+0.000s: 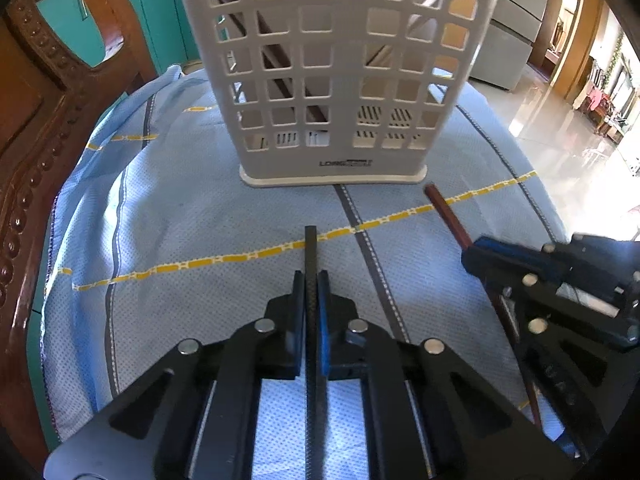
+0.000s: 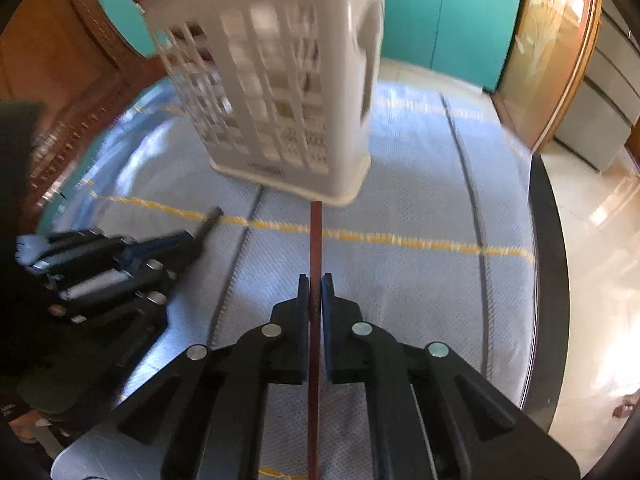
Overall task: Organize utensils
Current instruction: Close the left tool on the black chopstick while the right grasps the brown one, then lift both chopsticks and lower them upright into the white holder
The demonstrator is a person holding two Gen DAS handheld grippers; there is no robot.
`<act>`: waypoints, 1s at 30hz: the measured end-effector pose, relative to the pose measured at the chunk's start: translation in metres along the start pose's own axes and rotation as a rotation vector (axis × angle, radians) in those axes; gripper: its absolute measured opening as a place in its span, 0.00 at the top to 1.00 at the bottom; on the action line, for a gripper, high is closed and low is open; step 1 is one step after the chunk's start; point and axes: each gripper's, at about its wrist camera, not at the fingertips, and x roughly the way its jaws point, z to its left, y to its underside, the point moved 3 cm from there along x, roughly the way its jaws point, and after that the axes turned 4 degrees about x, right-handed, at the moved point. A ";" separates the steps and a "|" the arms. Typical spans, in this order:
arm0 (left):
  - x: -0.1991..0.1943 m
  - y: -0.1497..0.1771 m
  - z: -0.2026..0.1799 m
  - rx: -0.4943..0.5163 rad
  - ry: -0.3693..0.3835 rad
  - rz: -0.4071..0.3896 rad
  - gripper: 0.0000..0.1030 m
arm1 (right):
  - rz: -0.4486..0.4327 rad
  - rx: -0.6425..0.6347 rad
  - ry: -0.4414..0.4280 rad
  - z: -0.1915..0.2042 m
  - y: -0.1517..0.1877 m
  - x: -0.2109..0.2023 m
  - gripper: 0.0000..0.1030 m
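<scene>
A white perforated utensil holder (image 1: 328, 68) stands on the blue cloth ahead of both grippers; it also shows in the right wrist view (image 2: 276, 92). Several dark sticks lean inside it. My left gripper (image 1: 311, 280) is shut on a black chopstick (image 1: 310, 252) that points at the holder. My right gripper (image 2: 315, 282) is shut on a reddish-brown chopstick (image 2: 315, 236) whose tip nearly reaches the holder's base. In the left wrist view the right gripper (image 1: 480, 250) sits at the right with the brown chopstick (image 1: 446, 212). In the right wrist view the left gripper (image 2: 192, 240) sits at the left.
A light blue cloth (image 1: 180, 208) with yellow and grey lines covers the round table. A carved wooden chair back (image 1: 48, 112) stands at the left. Teal cabinets (image 2: 448, 20) are behind. The table's dark edge (image 2: 548, 280) and a shiny floor (image 1: 560, 136) lie to the right.
</scene>
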 end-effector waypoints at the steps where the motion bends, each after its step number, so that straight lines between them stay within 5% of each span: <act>1: -0.005 0.000 -0.001 0.001 0.003 -0.014 0.93 | -0.031 -0.005 -0.010 0.001 -0.002 -0.009 0.94; 18: -0.196 -0.021 0.008 -0.028 0.107 -0.476 0.93 | -0.452 0.017 -0.224 -0.015 -0.039 -0.197 0.94; 30: -0.272 -0.089 0.036 -0.132 0.141 -0.687 0.93 | -0.616 0.144 -0.266 -0.031 -0.128 -0.232 0.94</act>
